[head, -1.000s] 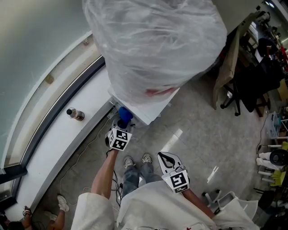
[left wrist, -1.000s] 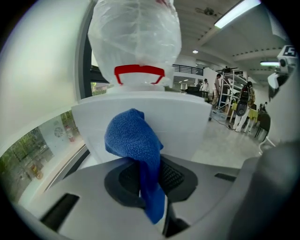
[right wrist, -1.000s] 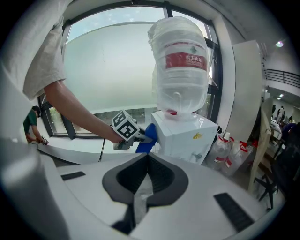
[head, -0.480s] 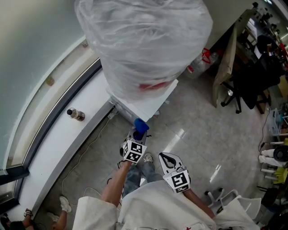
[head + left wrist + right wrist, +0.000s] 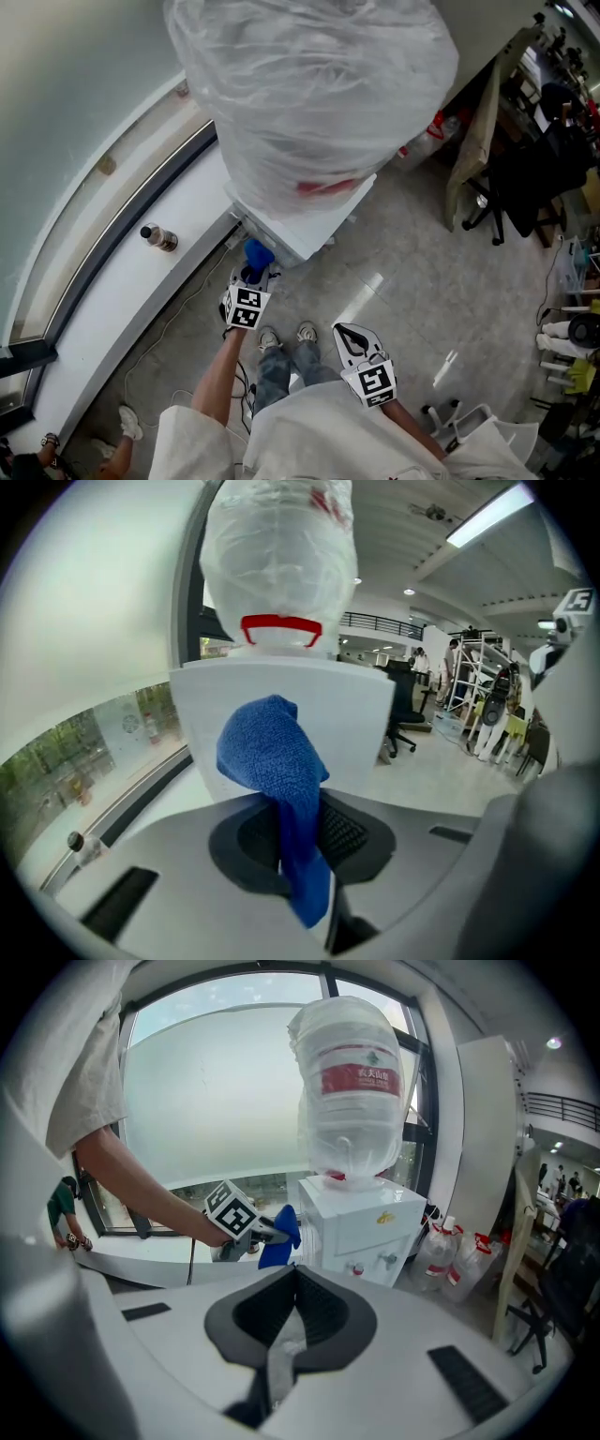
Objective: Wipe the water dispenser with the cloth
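Position of the left tongs (image 5: 253, 277) is what has changed. Half a second ago they were out by the dispenser's front corner, nearer the right tongs (image 5: 354, 339). Now they are back along its side panel, about where they were a second ago. Their jaws are clamped on the blue cloth (image 5: 274, 761). Its bunched end stands up ahead of the jaws and meets the white side of the water dispenser (image 5: 361, 714), below the plastic-wrapped bottle (image 5: 279, 555). Whether it presses or merely brushes, I cannot tell. That out-and-back reads as a wiping stroke, so the wipe looks under way, probably with only this lower side edge covered so far. The right tongs hang well behind the left pair, jaws together on nothing, pointing toward the dispenser's tap face.
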The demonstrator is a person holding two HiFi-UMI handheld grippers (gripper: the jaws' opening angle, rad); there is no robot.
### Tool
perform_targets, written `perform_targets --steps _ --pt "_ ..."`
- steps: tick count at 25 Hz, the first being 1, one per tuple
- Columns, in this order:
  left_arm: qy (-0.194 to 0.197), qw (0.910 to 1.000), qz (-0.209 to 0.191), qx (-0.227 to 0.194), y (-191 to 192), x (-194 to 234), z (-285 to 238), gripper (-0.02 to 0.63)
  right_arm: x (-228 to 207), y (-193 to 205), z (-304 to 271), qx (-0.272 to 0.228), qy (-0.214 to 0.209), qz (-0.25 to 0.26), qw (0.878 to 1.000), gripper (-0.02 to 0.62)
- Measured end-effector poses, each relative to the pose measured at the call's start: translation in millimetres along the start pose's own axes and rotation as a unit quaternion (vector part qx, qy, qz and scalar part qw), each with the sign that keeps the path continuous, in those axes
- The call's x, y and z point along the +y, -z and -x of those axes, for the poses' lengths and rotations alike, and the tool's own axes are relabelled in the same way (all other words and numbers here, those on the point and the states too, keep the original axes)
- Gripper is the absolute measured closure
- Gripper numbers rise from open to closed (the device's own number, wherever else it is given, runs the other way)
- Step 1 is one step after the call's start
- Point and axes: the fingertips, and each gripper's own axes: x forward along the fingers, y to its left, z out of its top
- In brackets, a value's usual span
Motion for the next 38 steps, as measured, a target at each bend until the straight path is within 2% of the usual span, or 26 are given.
perform_targets --steps 3,7,11,15,23,38 --pt "-0.035 0.9993 -0.004 0.010 -2 54 -5 0.543 -4 0 -5 0.007 0.001 0.002 1.000 0.580" --pt "-0.061 0.9978 -0.010 0.021 -16 111 -19 0.543 -5 -3 -11 0.012 -0.002 0.000 1.000 0.580" --pt "-0.073 0.9969 -0.010 0.026 -36 144 -37 0.543 -6 -8 -19 0.016 -0.004 0.003 1.000 0.580" --pt "-0.072 0.9967 -0.012 0.033 -46 155 -47 0.543 -12 -12 -24 0.015 0.005 0.006 1.000 0.580" --pt "-0.048 0.9980 -0.034 0.024 -39 128 -44 0.543 -4 -14 -29 0.015 -0.004 0.003 1.000 0.581" --pt "0.048 0.9970 -0.060 0.008 -14 -28 -28 0.543 12 -2 -8 0.003 -0.007 0.007 1.000 0.580"
